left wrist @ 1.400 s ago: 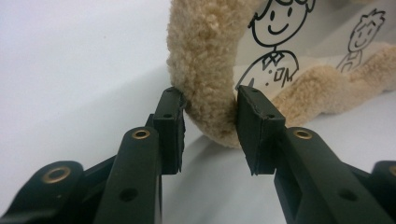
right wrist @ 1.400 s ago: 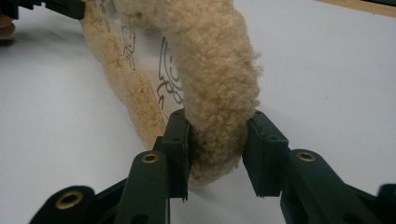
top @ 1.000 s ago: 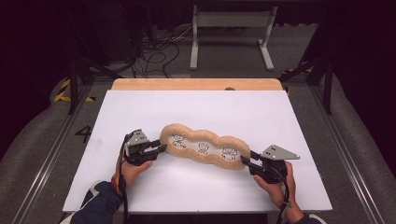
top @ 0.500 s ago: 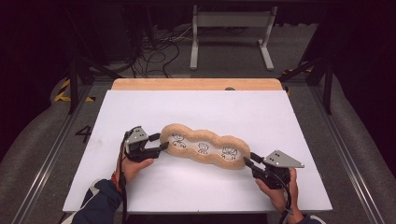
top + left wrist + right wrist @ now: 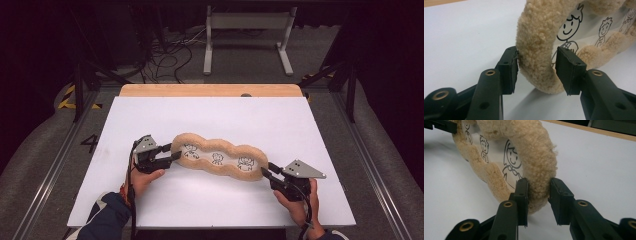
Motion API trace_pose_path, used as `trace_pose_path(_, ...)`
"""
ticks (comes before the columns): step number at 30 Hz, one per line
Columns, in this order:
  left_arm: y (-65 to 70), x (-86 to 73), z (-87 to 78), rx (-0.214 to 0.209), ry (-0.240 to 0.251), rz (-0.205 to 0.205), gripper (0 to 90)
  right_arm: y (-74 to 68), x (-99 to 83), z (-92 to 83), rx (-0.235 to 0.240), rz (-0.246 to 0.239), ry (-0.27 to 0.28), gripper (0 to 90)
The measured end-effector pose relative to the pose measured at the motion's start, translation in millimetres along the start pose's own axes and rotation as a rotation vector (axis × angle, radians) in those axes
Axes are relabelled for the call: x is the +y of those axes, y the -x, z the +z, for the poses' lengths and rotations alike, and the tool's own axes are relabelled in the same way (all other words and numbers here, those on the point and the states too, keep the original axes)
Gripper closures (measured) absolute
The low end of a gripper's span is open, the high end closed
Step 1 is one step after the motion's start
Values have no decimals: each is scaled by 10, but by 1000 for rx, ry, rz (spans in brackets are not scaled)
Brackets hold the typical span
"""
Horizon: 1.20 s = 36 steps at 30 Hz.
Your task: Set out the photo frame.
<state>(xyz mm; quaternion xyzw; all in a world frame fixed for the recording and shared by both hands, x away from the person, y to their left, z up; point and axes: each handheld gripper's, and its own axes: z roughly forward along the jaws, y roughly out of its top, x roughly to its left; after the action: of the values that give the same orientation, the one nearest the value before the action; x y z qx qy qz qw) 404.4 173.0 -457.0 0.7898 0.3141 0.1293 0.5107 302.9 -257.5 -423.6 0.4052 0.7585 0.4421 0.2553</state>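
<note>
High view shows a long tan fleece cushion with a scalloped rim and a white cartoon-printed centre lying mid-table on the white tabletop, its long axis running from 10 o'clock to 4 o'clock. The right gripper pinches the 4 o'clock rim; the left gripper straddles the 10 o'clock rim, its jaws having just been closing, one pad off the fleece. Likely step: securing both ends — next, close the left fully, then lift evenly.
</note>
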Motion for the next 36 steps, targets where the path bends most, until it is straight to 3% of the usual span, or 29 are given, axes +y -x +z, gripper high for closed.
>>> trace_pose_path(11,31,-6,-45,-12,-21,0,598,51,10,51,0,6,1,677)
trace_pose_path(14,47,-19,-65,-20,-21,-19,602,73,20,76,0,9,1,675)
trace_pose_path(16,52,-26,-84,-23,-28,-5,604,86,24,89,4,12,0,672)
trace_pose_path(17,66,-34,-90,-26,-26,-19,606,96,27,98,7,11,-2,669)
trace_pose_path(18,61,-34,-99,-22,-29,-3,608,105,31,108,12,12,-2,663)
trace_pose_path(23,91,-51,-129,-16,-32,3,610,144,41,148,28,20,-9,648)
trace_pose_path(24,111,-59,-141,-18,-35,-8,610,144,45,161,25,19,-10,647)
trace_pose_path(25,109,-60,-154,-13,-39,10,612,143,51,176,22,15,-12,646)
trace_pose_path(36,177,-93,-223,-3,-49,26,614,152,93,250,12,-9,-20,647)
